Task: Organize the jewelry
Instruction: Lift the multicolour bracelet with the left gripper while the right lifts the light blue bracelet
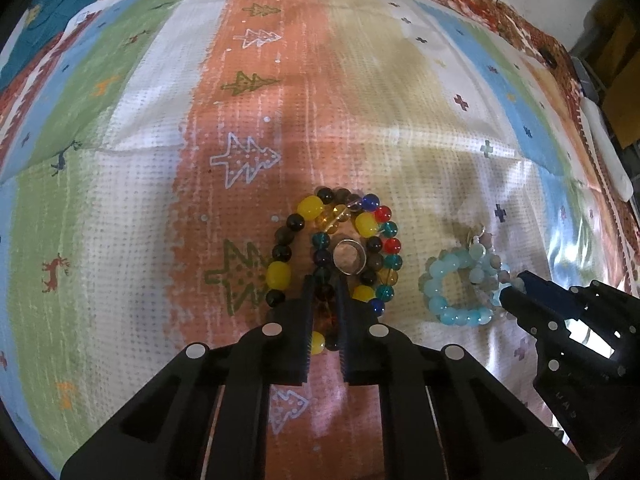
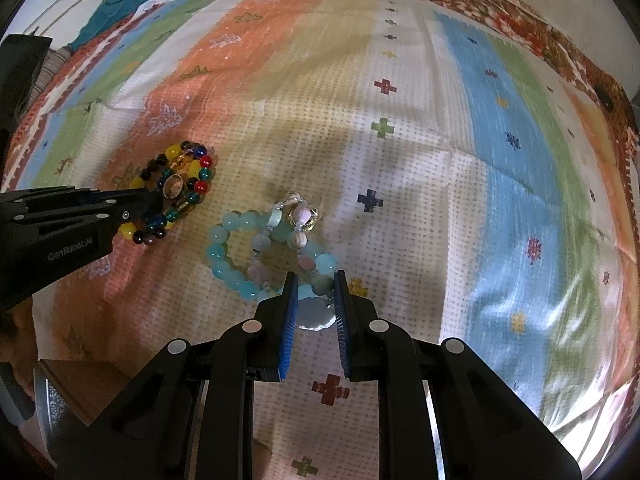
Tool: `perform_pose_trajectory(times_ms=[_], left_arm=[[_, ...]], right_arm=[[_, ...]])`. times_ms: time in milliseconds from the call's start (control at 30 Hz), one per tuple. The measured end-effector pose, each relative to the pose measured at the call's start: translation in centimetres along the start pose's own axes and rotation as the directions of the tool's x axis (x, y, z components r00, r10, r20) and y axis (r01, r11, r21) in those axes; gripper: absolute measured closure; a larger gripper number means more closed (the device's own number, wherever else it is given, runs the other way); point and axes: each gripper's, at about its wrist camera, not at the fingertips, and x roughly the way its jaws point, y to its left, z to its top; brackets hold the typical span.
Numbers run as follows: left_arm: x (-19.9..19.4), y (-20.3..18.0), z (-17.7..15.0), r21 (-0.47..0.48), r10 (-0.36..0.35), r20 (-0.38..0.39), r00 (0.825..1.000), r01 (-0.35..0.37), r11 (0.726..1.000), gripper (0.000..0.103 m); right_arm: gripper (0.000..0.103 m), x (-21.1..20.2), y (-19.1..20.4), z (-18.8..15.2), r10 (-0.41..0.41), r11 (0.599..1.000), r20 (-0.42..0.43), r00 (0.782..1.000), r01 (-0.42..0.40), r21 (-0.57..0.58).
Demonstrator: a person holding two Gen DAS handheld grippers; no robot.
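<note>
A pile of multicoloured bead bracelets [image 1: 344, 240] lies on the patterned cloth [image 1: 160, 200], with a metal ring [image 1: 349, 257] on top. My left gripper [image 1: 323, 284] has its fingers narrowly apart around dark and amber beads at the pile's near edge. It also shows in the right wrist view [image 2: 154, 200] beside the pile [image 2: 176, 188]. A pale blue bead bracelet [image 2: 240, 248] with a pink and white shell bracelet [image 2: 298, 224] lies to the right. My right gripper [image 2: 314, 280] is closed on beads and a white disc at their near edge.
A teal cloth [image 1: 60, 4] lies at the far left corner. A brown patterned border [image 2: 520, 8] runs along the far edge. A wooden box corner [image 2: 80, 384] and a metallic object show at the lower left of the right wrist view.
</note>
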Motion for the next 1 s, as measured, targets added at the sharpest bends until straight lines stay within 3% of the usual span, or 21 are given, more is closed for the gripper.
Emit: perform_pose_trajectory(times_ms=[200,867,1000], left_arm=[[-1.6,-0.5,0.2,0.030,0.026,0.024,0.999,-0.027,0.999,0.093],[-7.4,-1.5,-0.3,0.042,0.012,0.113,0.993,-0.017,0.999,0.094],[-8.3,-2.2,-0.7,0.074,0.042,0.133,0.990,-0.052,0.996,0.094]], right_arm=[[0.089,-1.5,0.0,0.3,0.007,1.000,0.038,0.999,-0.007,0.001],[0.089,-5.5,0.0,0.0,0.000,1.000,0.130,0.991,0.000,-0.003],[0.089,-6.0,0.1,-0.3,-0.005,1.000,0.141,0.990,0.006,-0.009]])
